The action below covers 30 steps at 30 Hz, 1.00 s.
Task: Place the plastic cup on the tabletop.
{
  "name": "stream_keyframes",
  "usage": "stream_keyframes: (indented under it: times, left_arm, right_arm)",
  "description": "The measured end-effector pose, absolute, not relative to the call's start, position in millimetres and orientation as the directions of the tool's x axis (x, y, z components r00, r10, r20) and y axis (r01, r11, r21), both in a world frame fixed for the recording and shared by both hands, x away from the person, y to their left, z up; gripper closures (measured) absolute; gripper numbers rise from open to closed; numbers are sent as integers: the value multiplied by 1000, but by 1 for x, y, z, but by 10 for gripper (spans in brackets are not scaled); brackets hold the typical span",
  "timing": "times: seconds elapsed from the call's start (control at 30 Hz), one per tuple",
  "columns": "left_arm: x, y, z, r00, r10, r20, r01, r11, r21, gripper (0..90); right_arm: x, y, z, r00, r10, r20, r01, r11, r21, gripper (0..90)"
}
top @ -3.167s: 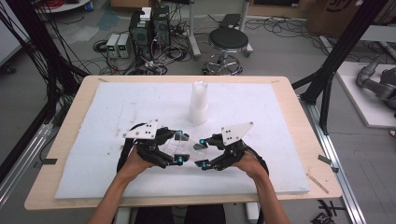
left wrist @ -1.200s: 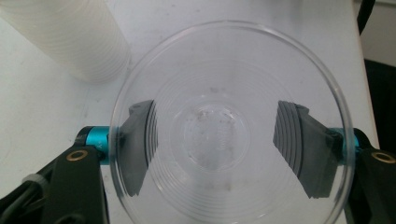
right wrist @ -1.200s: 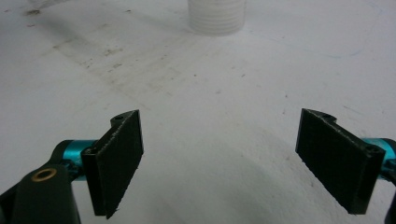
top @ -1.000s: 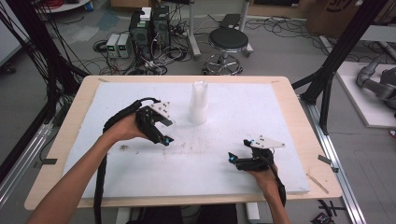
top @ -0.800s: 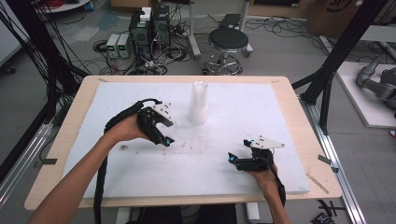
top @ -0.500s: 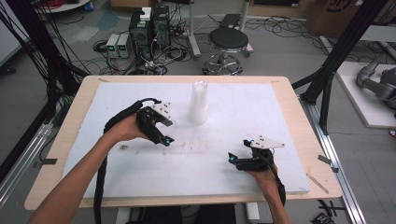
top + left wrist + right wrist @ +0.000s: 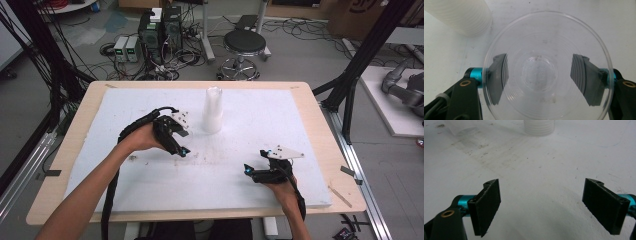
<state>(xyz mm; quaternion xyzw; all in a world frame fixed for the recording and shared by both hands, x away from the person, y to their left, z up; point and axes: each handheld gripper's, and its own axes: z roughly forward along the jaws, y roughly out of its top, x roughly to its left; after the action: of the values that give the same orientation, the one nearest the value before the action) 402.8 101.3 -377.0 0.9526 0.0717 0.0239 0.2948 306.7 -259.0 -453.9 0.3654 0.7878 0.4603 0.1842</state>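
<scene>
Two tongs: left (image 7: 541, 80) clamps a clear cup (image 7: 546, 67), right (image 7: 549, 207) gapes wide, empty

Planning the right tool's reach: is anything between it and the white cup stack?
Nothing visible. Bare white mat lies between the right tool and the white cup stack; the left tool, holding a clear cup, sits off to the side.

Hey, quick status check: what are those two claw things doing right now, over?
Left gripper shut on clear plastic cup, beside the white cup stack. Right gripper open, holding nothing, low over the white mat. Nothing in the way.
</scene>
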Motion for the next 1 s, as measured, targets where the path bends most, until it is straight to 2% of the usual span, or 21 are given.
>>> stream_keyframes:
  times: [0.47, 0.8, 0.87, 1.0]
  left_arm:
    - [402, 90, -393, 990, 143, 9, 118, -846, 519, 304]
    - [400, 87, -398, 988, 152, 18, 119, -836, 536, 303]
    - [400, 87, -399, 989, 150, 16, 118, -837, 534, 282]
    - [402, 85, -407, 990, 140, -9, 125, -853, 507, 175]
  right_arm:
    - [307, -259, -454, -667, 744, 44, 403, 311, 861, 148]
    - [307, -259, -454, -671, 740, 40, 402, 318, 858, 148]
    - [307, -258, -454, -669, 743, 36, 400, 319, 859, 147]
    - [306, -258, -454, -667, 744, 40, 405, 316, 858, 148]
